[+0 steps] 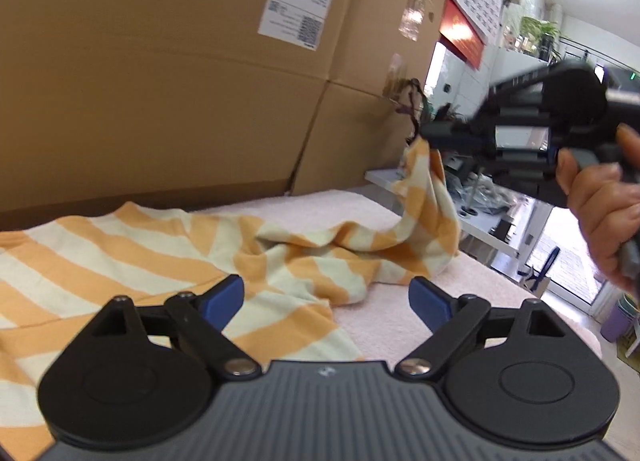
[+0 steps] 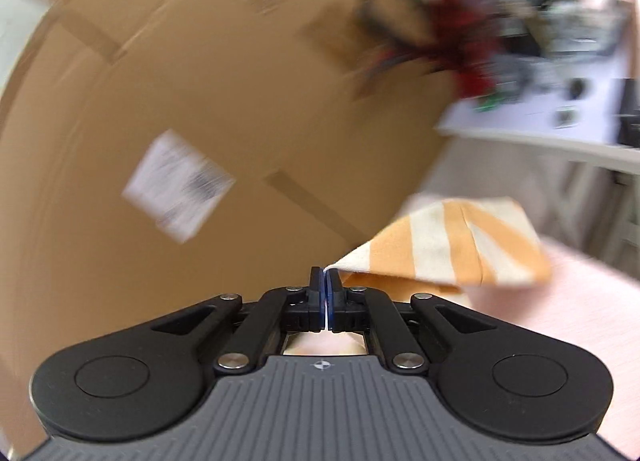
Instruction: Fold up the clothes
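Step in hand, by the look of it: the first fold, one corner raised. Your right gripper point(image 2: 326, 293) has its jaws pinched tight on a corner of the striped shirt point(image 1: 132, 257), and in the left wrist view that corner hangs lifted off the surface, on the side of the cardboard box point(image 1: 180, 73) where its edge ends

Your left gripper point(image 1: 326, 301) hovers low over the near part of the shirt, jaws spread wide, nothing between them, pads clear of the cloth

Shirt: orange and pale cream stripes, soft knit. It lies on a pink towel-like cover point(image 1: 384, 325) over the table, just in front of the box. The part nearest the box lies fairly flat; the middle is bunched and ridged up toward the lifted corner. No clean fold line visible yet

Next move likely calls for: your left jaws to settle on a second corner or edge so the cloth can be drawn taut, then the lifted corner carried across. Watch the bunched middle; it may drag along and crease

The right wrist view is blurred, so background detail is uncertain
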A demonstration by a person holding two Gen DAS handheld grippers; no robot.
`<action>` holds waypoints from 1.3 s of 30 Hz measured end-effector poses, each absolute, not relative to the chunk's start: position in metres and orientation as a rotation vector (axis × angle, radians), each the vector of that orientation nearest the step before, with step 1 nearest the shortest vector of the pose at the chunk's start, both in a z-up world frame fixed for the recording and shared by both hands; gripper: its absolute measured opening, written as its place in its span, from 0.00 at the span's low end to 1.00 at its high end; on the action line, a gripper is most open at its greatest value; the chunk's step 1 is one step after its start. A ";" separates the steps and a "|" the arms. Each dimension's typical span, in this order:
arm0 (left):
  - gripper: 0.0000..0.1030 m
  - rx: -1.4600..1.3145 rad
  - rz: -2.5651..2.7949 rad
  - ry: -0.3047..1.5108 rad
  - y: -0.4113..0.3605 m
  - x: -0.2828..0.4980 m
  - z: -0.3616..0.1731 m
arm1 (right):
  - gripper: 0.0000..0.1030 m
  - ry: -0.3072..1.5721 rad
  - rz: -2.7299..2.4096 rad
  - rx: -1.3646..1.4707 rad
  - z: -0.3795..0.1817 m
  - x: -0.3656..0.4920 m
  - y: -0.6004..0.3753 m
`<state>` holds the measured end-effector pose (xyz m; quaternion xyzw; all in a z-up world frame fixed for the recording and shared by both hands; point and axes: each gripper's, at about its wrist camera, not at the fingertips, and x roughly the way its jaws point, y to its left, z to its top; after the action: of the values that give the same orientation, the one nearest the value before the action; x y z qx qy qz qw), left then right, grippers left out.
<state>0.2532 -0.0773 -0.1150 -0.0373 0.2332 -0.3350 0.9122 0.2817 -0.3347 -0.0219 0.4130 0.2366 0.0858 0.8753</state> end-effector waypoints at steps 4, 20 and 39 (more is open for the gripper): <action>0.90 -0.124 -0.632 0.505 -0.066 0.264 -0.117 | 0.06 0.551 0.327 0.776 -0.006 0.294 -0.282; 0.90 -0.210 -0.547 0.611 -0.052 0.282 -0.125 | 0.34 0.642 0.036 0.733 -0.071 0.260 -0.352; 0.77 -0.093 -0.667 0.401 -0.065 0.251 -0.111 | 0.07 0.599 0.184 0.741 -0.044 0.244 -0.318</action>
<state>0.2511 -0.0651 -0.1114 -0.0454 0.1956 -0.3250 0.9241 0.2444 -0.3185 -0.0440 0.3561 0.2880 0.0886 0.8845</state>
